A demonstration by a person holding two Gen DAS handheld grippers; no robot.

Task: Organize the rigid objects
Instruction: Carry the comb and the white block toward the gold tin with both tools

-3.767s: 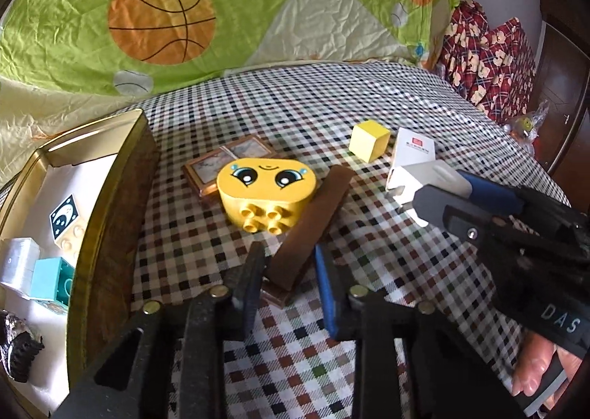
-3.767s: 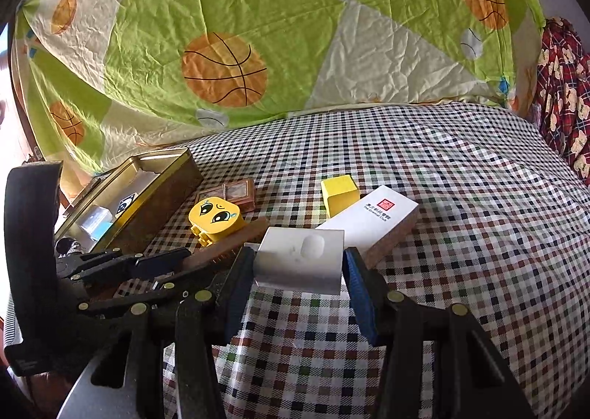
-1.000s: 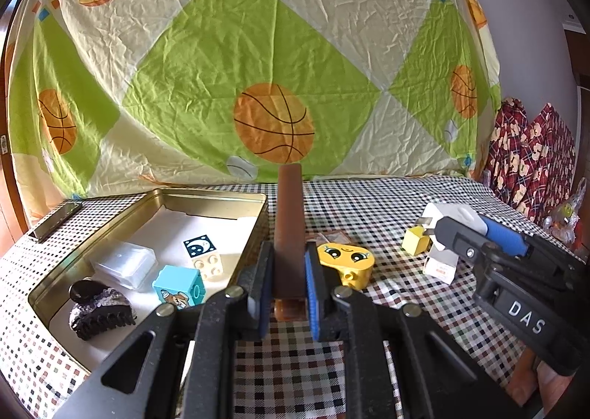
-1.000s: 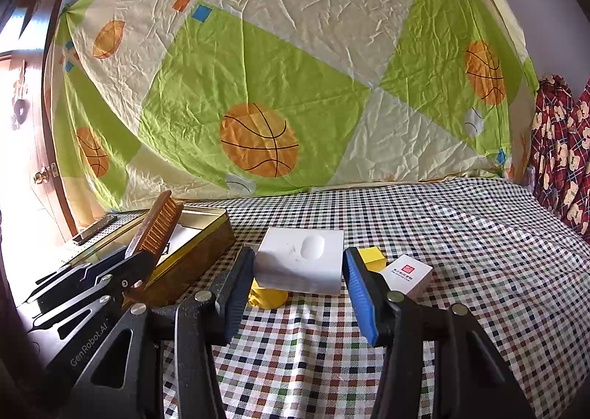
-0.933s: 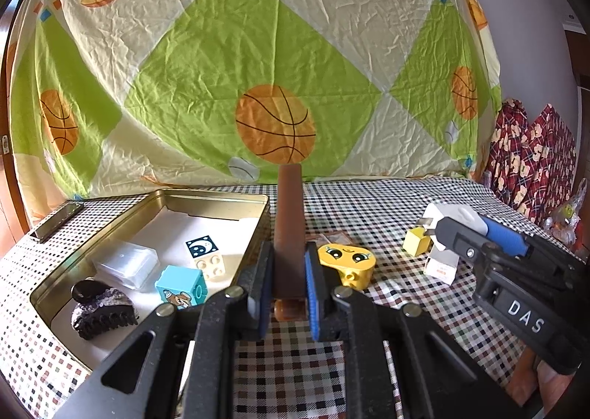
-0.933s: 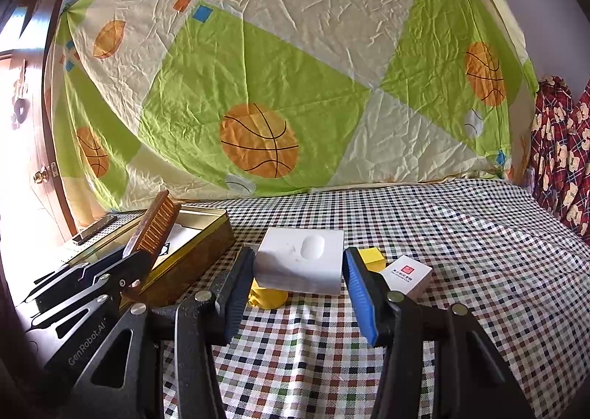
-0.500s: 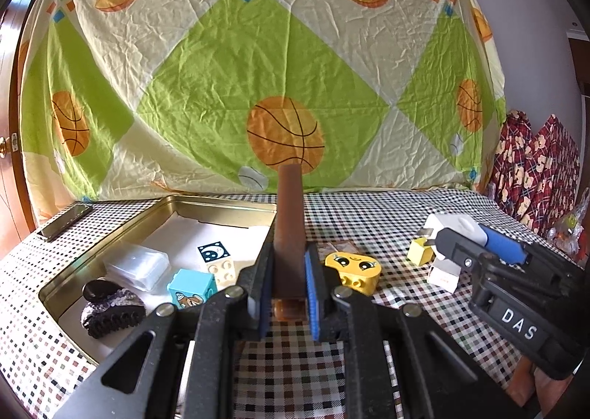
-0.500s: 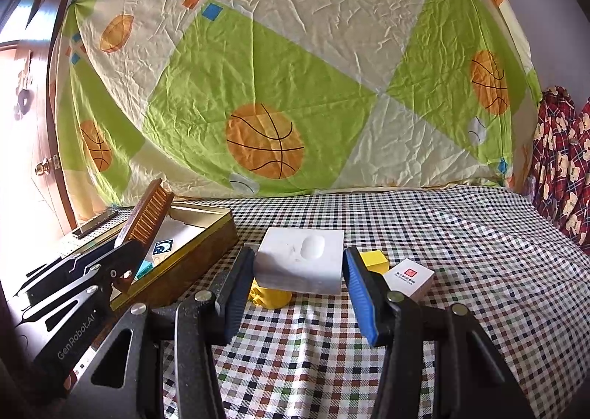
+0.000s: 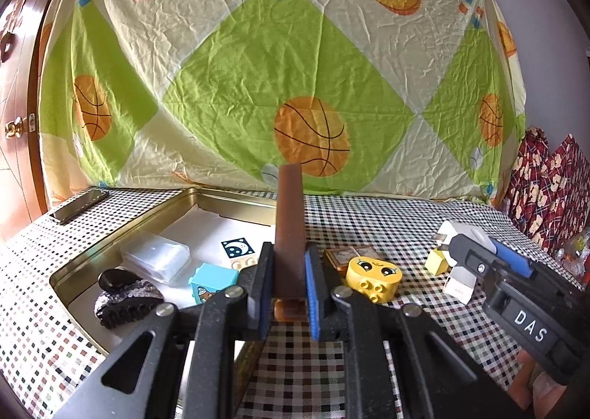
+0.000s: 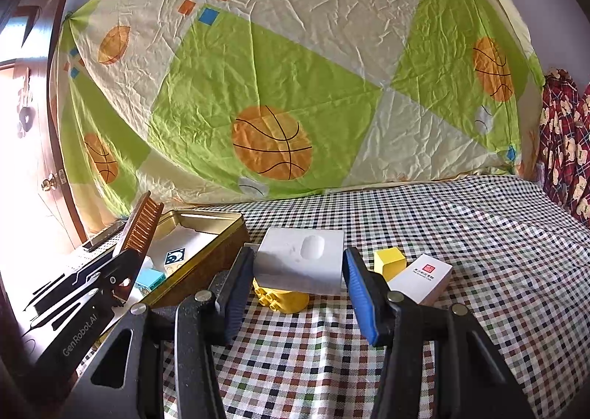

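Four items are found already lodged in the gold tin point(image 9: 121, 231): a clear case point(image 9: 156, 259), a black hair claw point(image 9: 125, 299), and two toy blocks. The left gripper point(image 9: 288, 280) is pinched on a brown comb point(image 9: 290, 212) held upright near the tin's corner, while the right gripper point(image 10: 299, 273) is clamped on a white charger point(image 10: 300, 264) above the desk point(image 10: 461, 234). A yellow face block point(image 9: 373, 272), a yellow cube point(image 10: 390, 262), a white box point(image 10: 420, 277) and a small brown case point(image 9: 346, 256) are judged still outstanding.

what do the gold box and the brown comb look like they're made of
Box: likely thin metal, a tin; its gold rim gleams and the walls look pressed. Comb in the left gripper: probably plastic, though possibly wood; smooth, evenly brown, with an amber, translucent-looking end.
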